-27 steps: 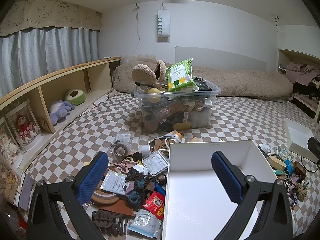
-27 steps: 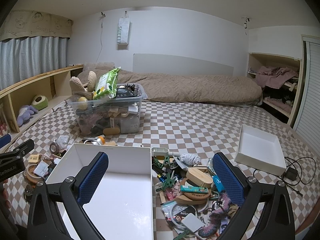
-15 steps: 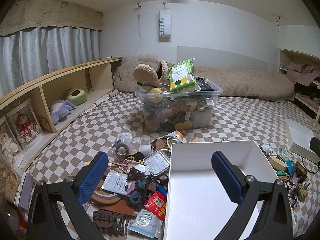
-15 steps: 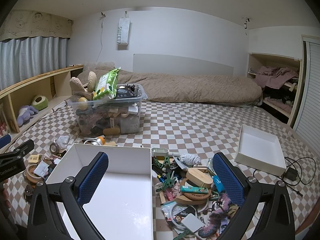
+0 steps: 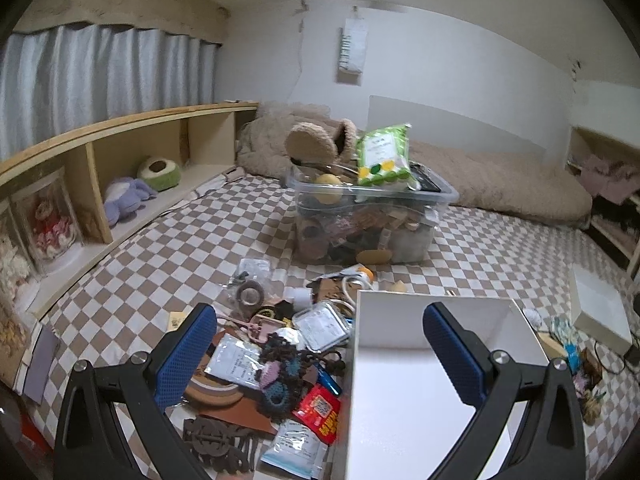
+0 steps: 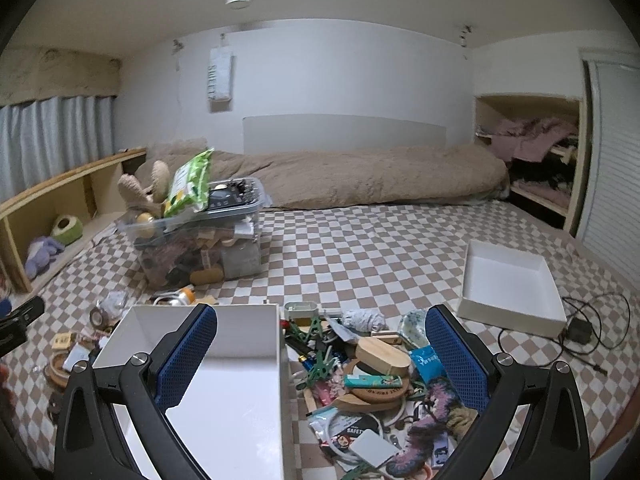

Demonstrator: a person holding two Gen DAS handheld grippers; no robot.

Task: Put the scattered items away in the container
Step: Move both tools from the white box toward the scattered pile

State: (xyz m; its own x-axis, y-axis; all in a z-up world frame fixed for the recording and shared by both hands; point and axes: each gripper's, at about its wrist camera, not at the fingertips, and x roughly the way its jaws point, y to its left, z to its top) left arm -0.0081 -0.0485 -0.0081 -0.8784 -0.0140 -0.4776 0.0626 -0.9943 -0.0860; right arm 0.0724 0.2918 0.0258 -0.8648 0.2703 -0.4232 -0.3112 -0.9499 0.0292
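Bed scene shifted; white box point(image 5: 424, 400) nearer, jaws wide.

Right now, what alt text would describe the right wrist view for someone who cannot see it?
An open right gripper with blue pads hovers over a checkered bed, holding nothing. Below sits an empty white box, with a pile of small clutter to its right. Farther back stands a full clear bin.

Both views shift: the white box point(image 5: 420, 392) sits lower in each frame; both cameras now sit tilted further upward.
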